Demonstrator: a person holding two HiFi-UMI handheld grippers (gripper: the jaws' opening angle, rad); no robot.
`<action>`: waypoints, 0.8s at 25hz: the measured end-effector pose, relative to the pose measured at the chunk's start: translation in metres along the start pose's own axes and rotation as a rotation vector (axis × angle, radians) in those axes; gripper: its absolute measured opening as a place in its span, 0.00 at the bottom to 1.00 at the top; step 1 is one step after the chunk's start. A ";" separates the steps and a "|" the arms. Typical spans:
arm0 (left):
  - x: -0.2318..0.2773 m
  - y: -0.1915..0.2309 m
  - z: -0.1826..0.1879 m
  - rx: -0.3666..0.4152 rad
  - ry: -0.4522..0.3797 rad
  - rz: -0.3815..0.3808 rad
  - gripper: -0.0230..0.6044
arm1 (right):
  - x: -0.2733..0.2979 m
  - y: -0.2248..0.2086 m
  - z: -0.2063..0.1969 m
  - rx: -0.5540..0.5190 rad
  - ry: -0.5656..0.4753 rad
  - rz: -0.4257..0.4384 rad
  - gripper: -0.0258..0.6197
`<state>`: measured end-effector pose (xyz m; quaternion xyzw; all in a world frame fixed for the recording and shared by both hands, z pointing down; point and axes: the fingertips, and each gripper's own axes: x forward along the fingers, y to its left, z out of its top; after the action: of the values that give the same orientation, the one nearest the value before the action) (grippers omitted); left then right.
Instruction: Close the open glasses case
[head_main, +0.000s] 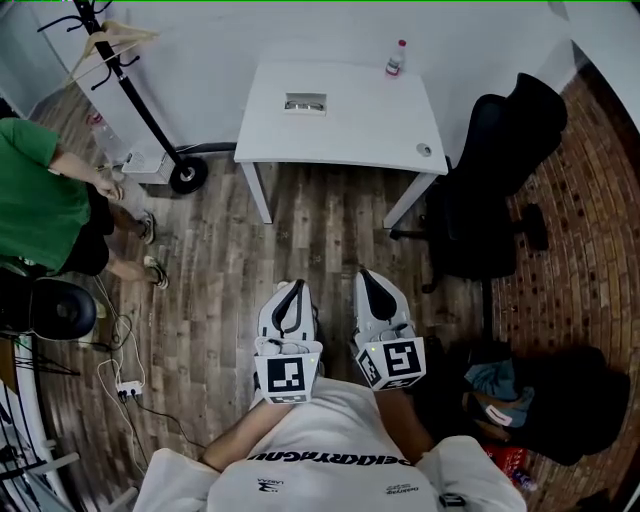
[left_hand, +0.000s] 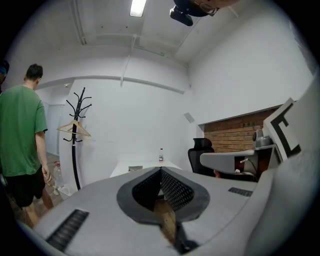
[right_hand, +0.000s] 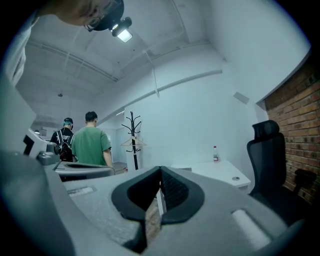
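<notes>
Left tongs (head_main: 293, 287) and right tongs (head_main: 369, 274) clenched, empty. Glasses case (head_main: 305, 102) on desk (head_main: 350, 135), well ahead of both. Risk: clenched tips skidding case across desk instead of folding lid shut.

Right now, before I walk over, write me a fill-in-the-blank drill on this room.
The glasses case lies on a table coloured ___.
The left tool and right tool both have jaws ___, holding nothing.
The bottle stands at the table's far ___ corner.
Missing: white; shut; right.
</notes>
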<state>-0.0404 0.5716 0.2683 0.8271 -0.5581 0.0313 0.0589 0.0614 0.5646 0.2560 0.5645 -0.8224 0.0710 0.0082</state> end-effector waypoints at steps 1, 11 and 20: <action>0.010 0.005 -0.001 -0.003 0.001 0.005 0.03 | 0.010 -0.003 -0.001 -0.003 0.003 0.003 0.04; 0.130 0.066 0.024 -0.023 0.000 0.029 0.03 | 0.135 -0.042 0.019 -0.020 0.027 0.013 0.04; 0.253 0.133 0.061 -0.027 0.010 0.028 0.03 | 0.271 -0.077 0.055 -0.007 0.034 0.011 0.04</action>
<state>-0.0701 0.2816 0.2459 0.8181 -0.5697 0.0289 0.0724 0.0383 0.2794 0.2351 0.5587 -0.8254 0.0778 0.0236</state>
